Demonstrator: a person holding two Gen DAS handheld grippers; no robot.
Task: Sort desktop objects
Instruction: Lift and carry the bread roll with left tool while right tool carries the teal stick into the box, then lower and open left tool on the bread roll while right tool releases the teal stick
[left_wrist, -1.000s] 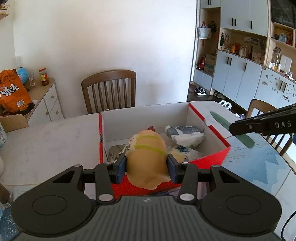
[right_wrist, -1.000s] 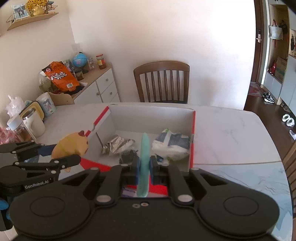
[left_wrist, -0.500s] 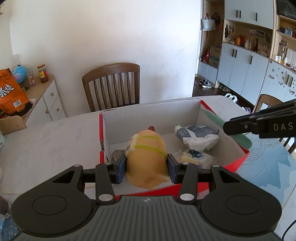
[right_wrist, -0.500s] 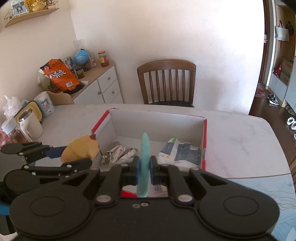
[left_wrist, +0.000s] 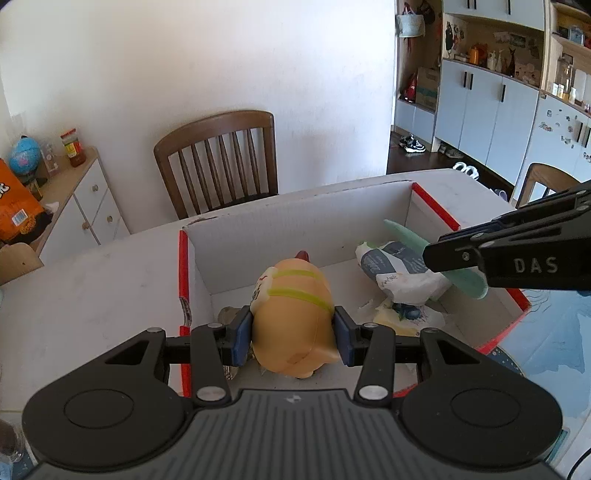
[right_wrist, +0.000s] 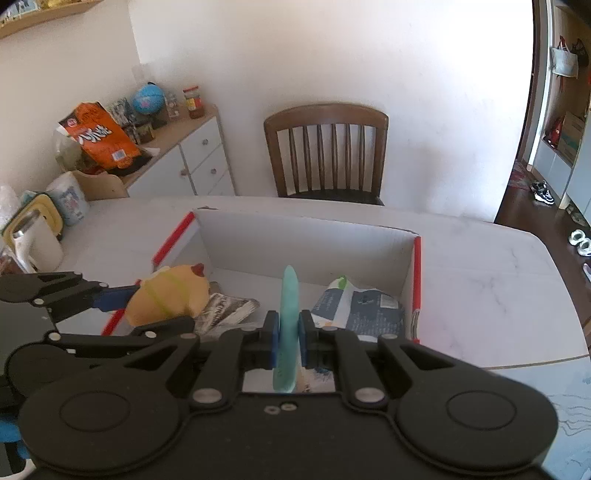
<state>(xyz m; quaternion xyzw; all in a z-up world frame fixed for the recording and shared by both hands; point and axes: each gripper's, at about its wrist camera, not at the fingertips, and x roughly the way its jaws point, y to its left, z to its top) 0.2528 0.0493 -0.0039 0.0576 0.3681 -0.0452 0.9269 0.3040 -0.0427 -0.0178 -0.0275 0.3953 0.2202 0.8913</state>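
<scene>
While both my hand-held grippers hang over the box (left_wrist: 295, 218), each one carries something for it. My left hand-held gripper (left_wrist: 293, 330) is clamped on the toy (left_wrist: 291, 306), a yellow chick-like figure with green bands, held above the box's near left corner. Its pads (left_wrist: 239, 338) press its broad sides, and I judge the body soft and light, likely squeezable foam, so a firm squeeze across the widest part keeps it from slipping. Its long axis runs away from me toward the box's far wall, red tip (left_wrist: 303, 254) leading.

My right hand-held gripper (right_wrist: 286, 341) is pinched narrow on the green piece (right_wrist: 288, 314), a thin flat teal strip held above the box's middle. It looks light and fairly stiff, perhaps smooth enough to slide, so gripping its flat faces near the lower half seems right. It stands on edge, long axis pointing at the far wall and tilted upward, rounded tip forward.

Inside the box lie a white and blue bag (right_wrist: 360, 304) toward the right wall and a crumpled foil wrapper (right_wrist: 225, 308) toward the left. The box sits on the tabletop (right_wrist: 480, 280).
</scene>
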